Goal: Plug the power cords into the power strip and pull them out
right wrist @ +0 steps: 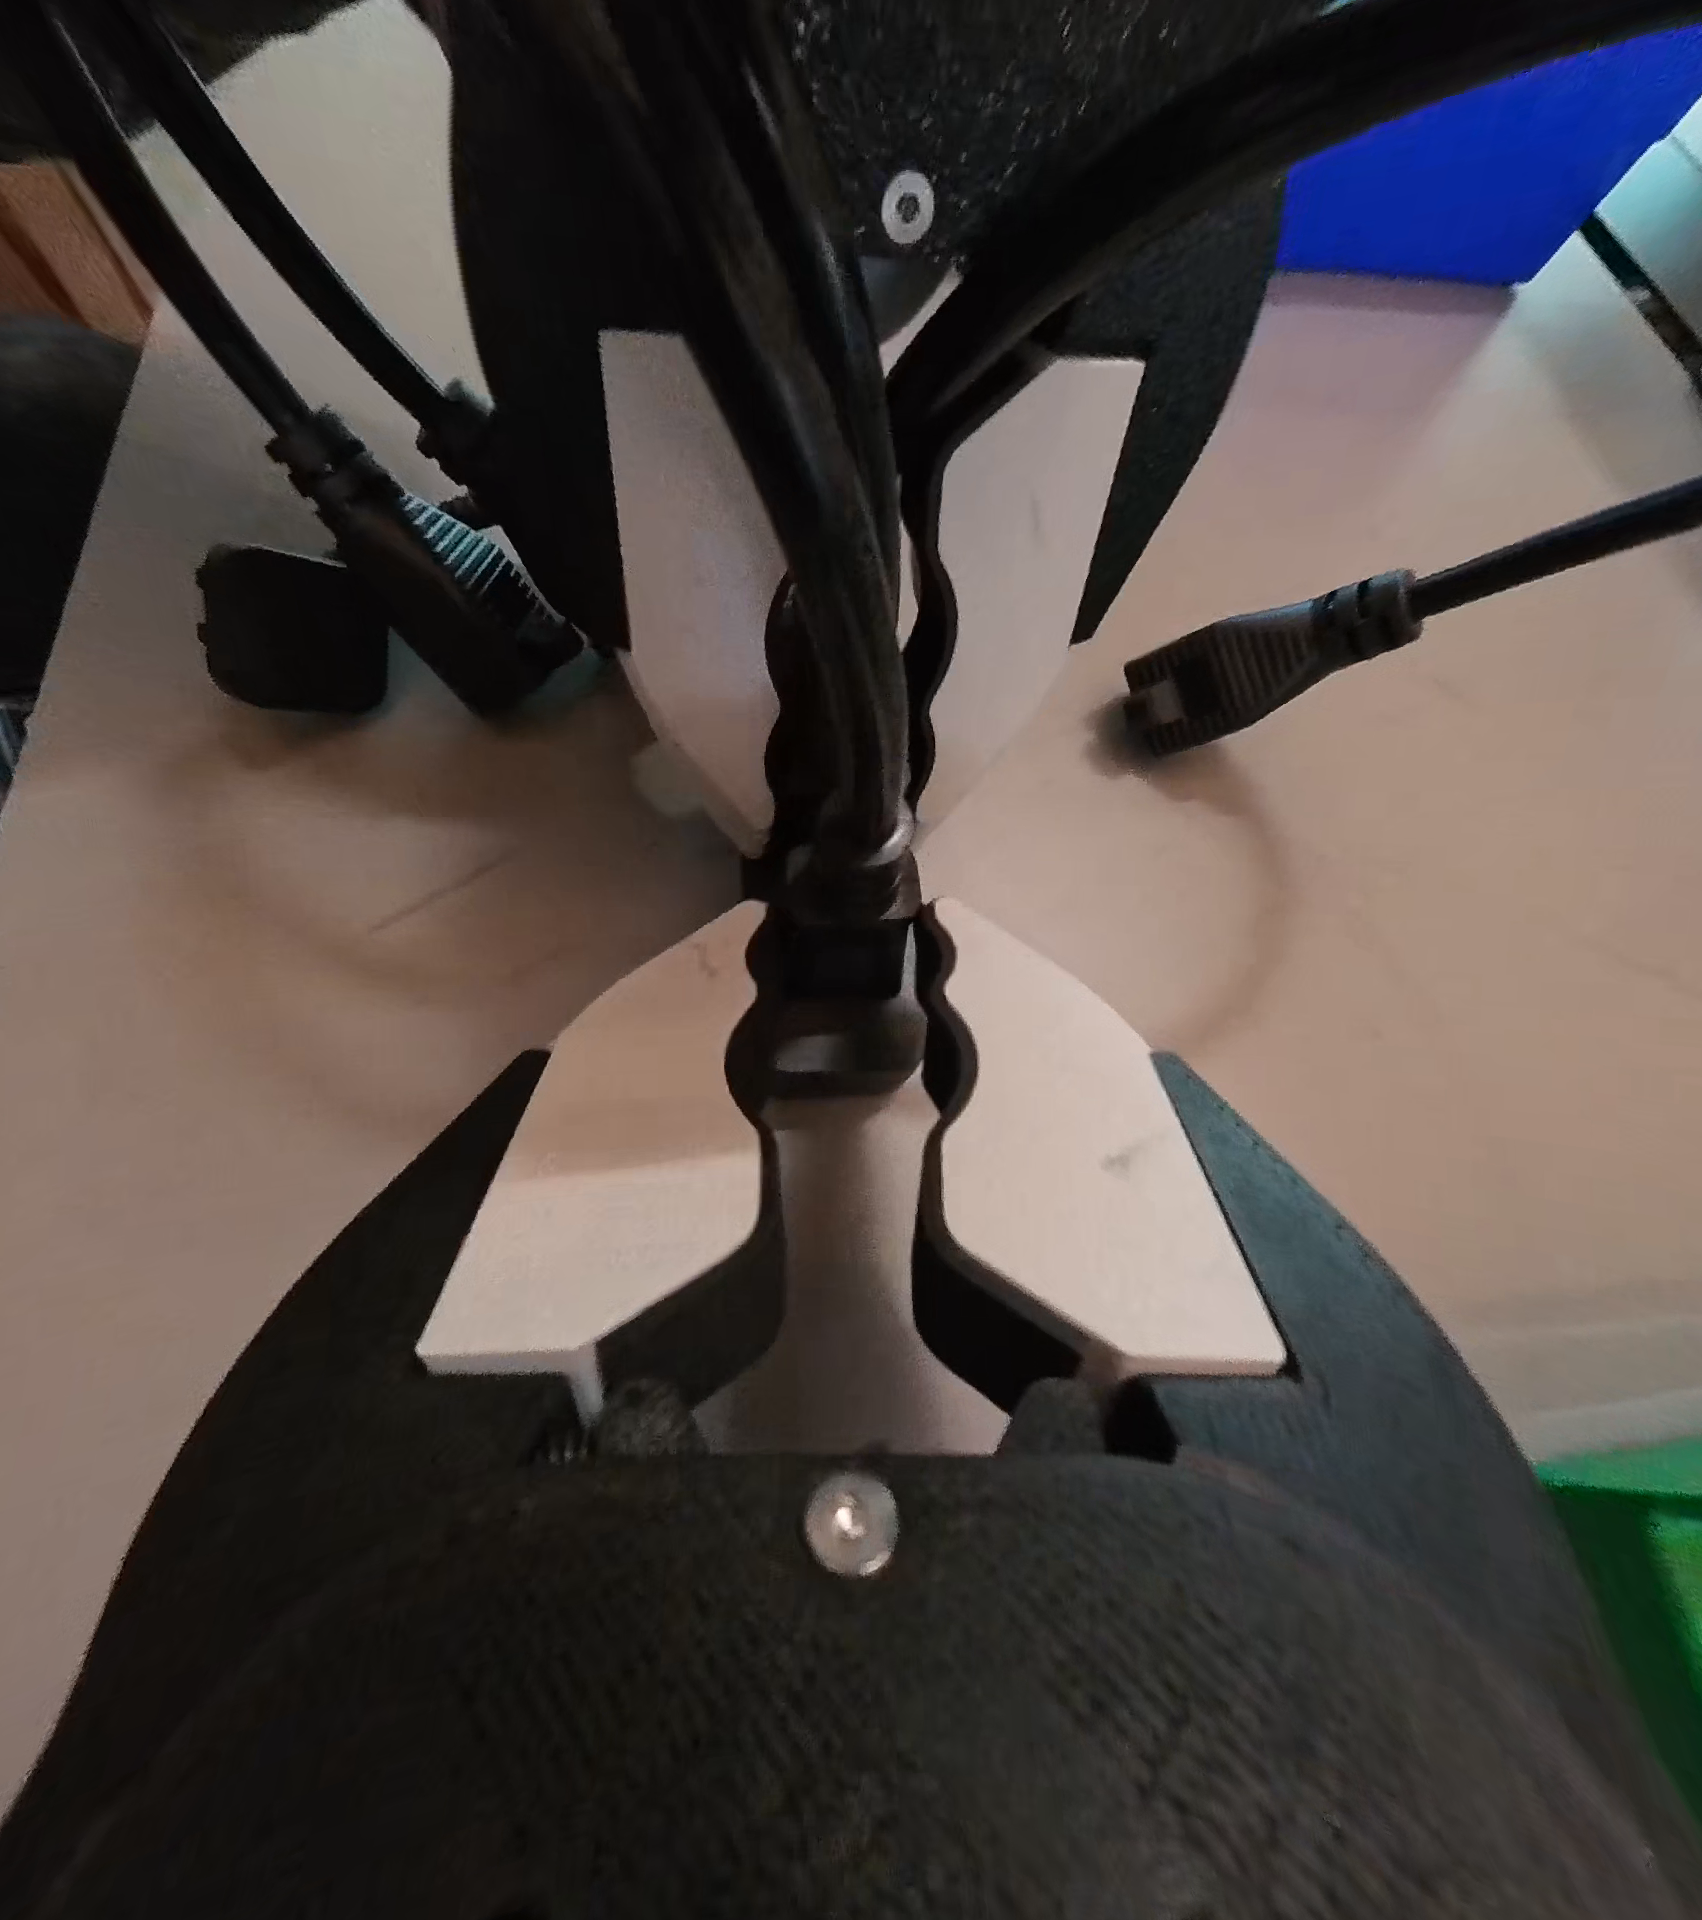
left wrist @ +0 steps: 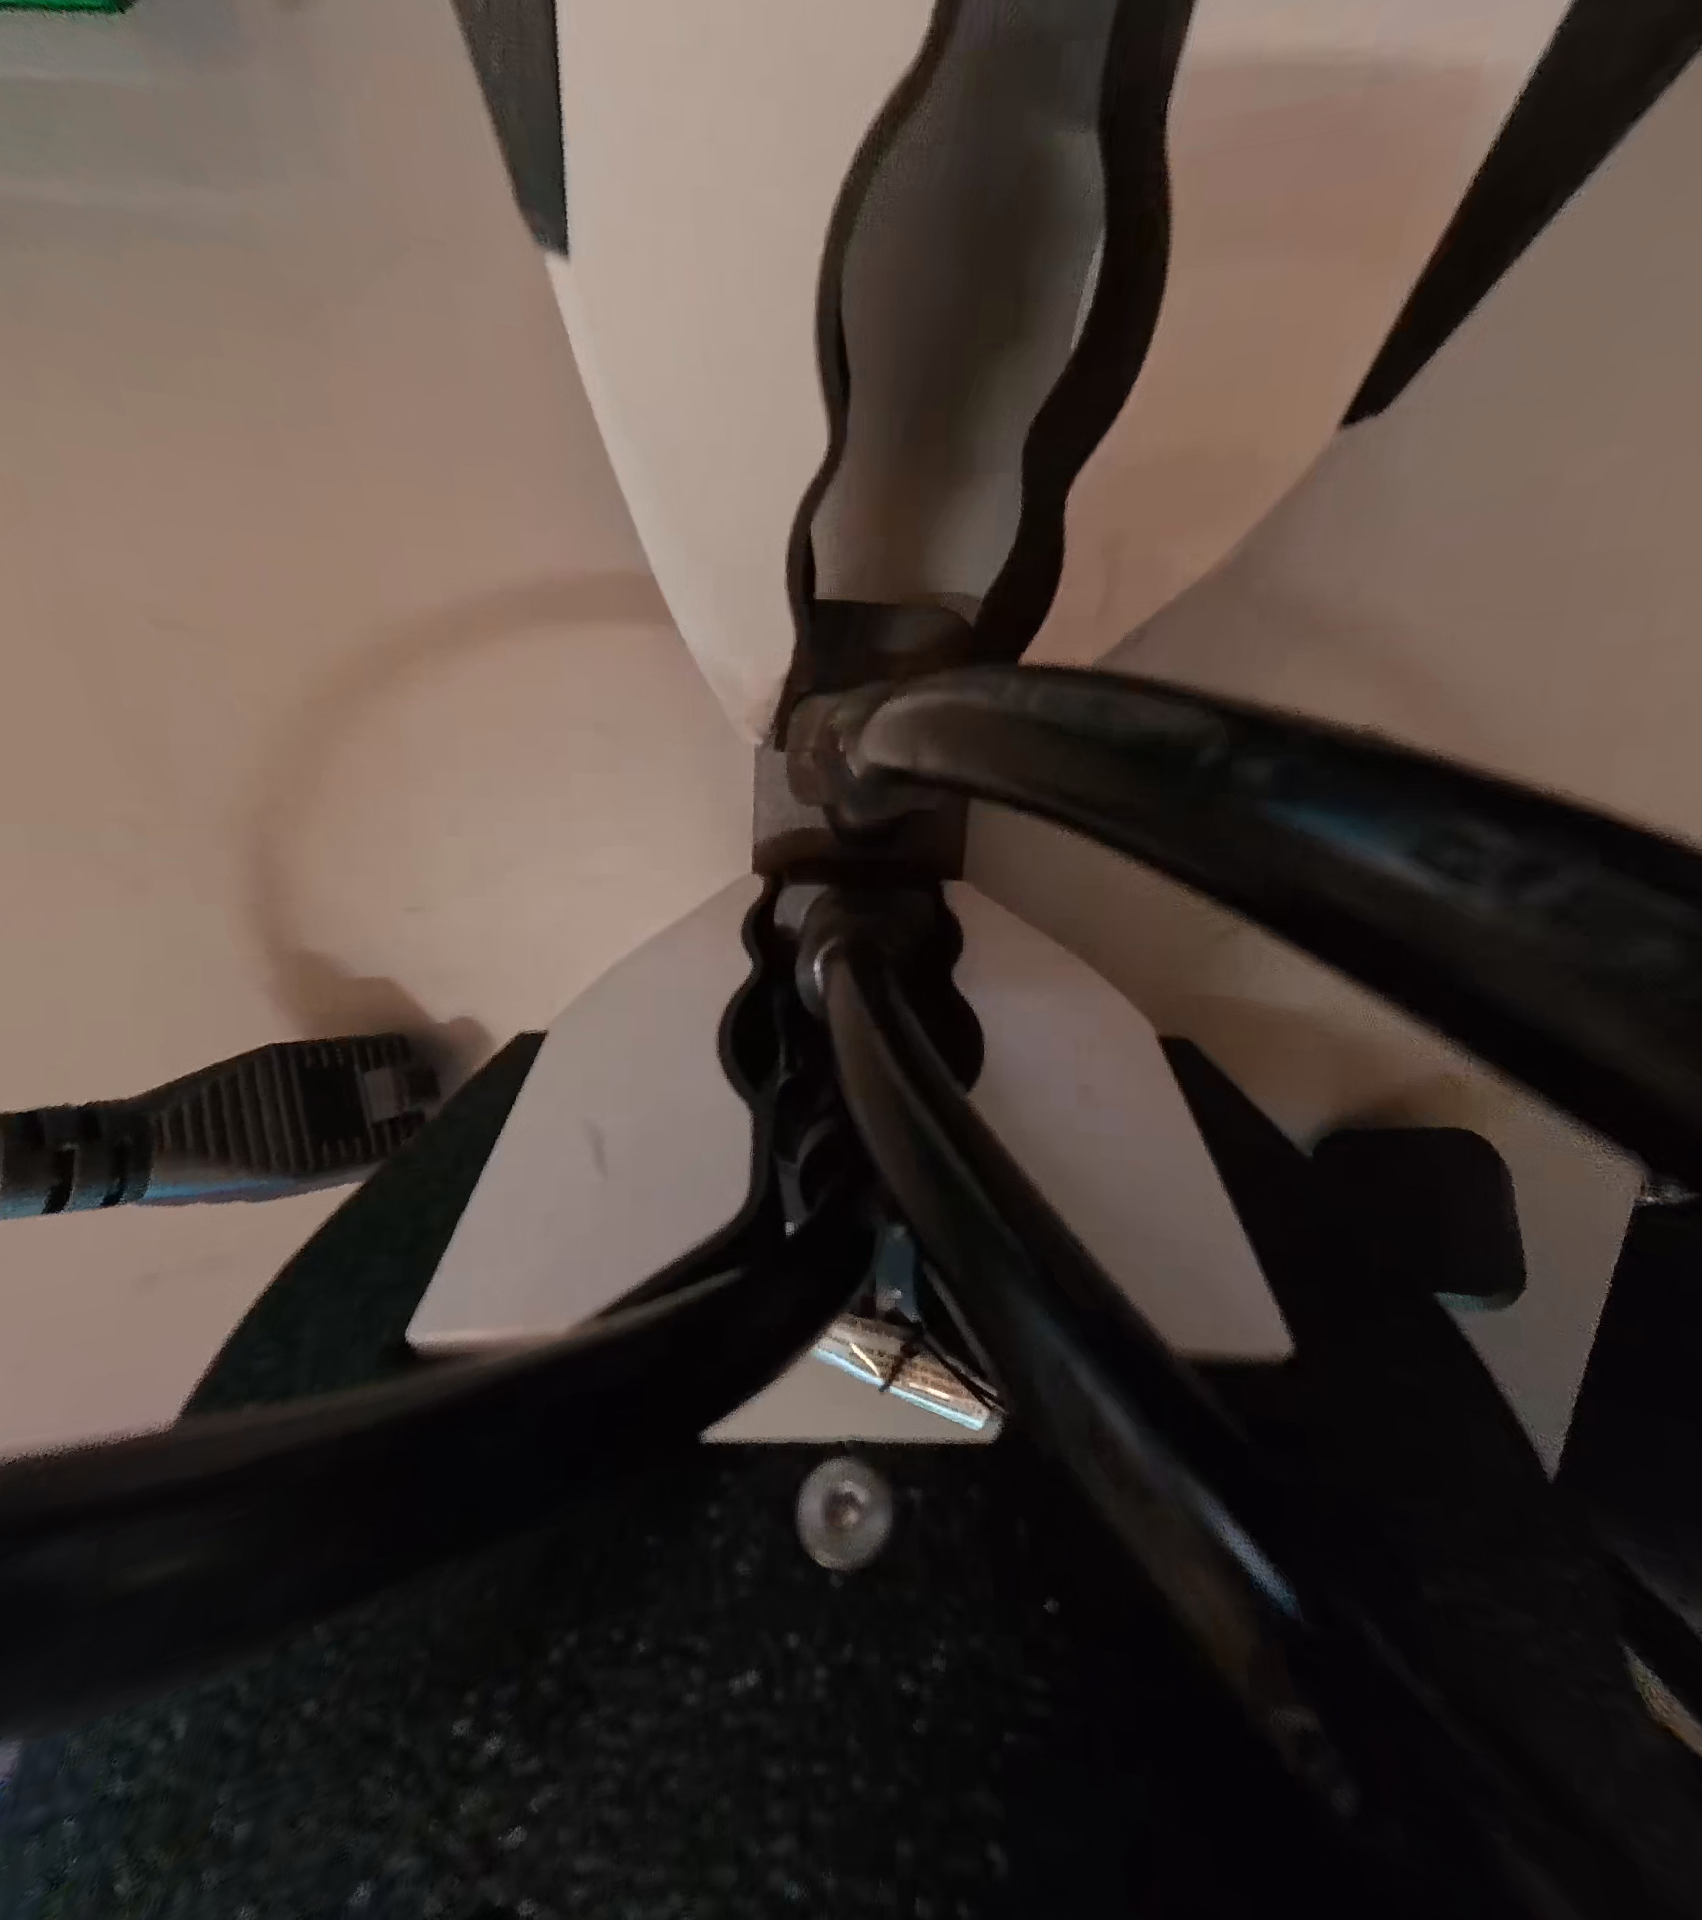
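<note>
Black speckled housing fills the bottom of both wrist views, each with a silver screw at its middle. In the left wrist view, the left claw [left wrist: 852, 935] reaches up from the bottom to the centre of the frame, its wavy black-edged white fingers [left wrist: 618, 1164] pressed in on looped black power cords [left wrist: 982, 1195] that run down between them toward the camera. One thick cord [left wrist: 1346, 831] sweeps from the centre out to the right edge. The right claw [left wrist: 888, 644] comes down from the top of this frame, tip to tip with the left one, and closes on a black plug [left wrist: 862, 800] at the centre, where the cords bend.

In the right wrist view, the right claw [right wrist: 847, 987] rises from the bottom, its fingers [right wrist: 1065, 1122] clamped on the same black plug [right wrist: 842, 966] just below centre. Directly above, the left claw [right wrist: 842, 769] holds the cord bundle [right wrist: 826, 520], which climbs to the top of the frame.

A loose ribbed connector [left wrist: 307, 1112] lies on the pale table [left wrist: 151, 623] at lower left in the left view, and at centre right [right wrist: 1242, 665] in the right view, well apart from both claws. Another ribbed plug [right wrist: 483, 582] and a black block [right wrist: 296, 634] sit at upper left in the right view. I cannot make out the power strip in either view.
</note>
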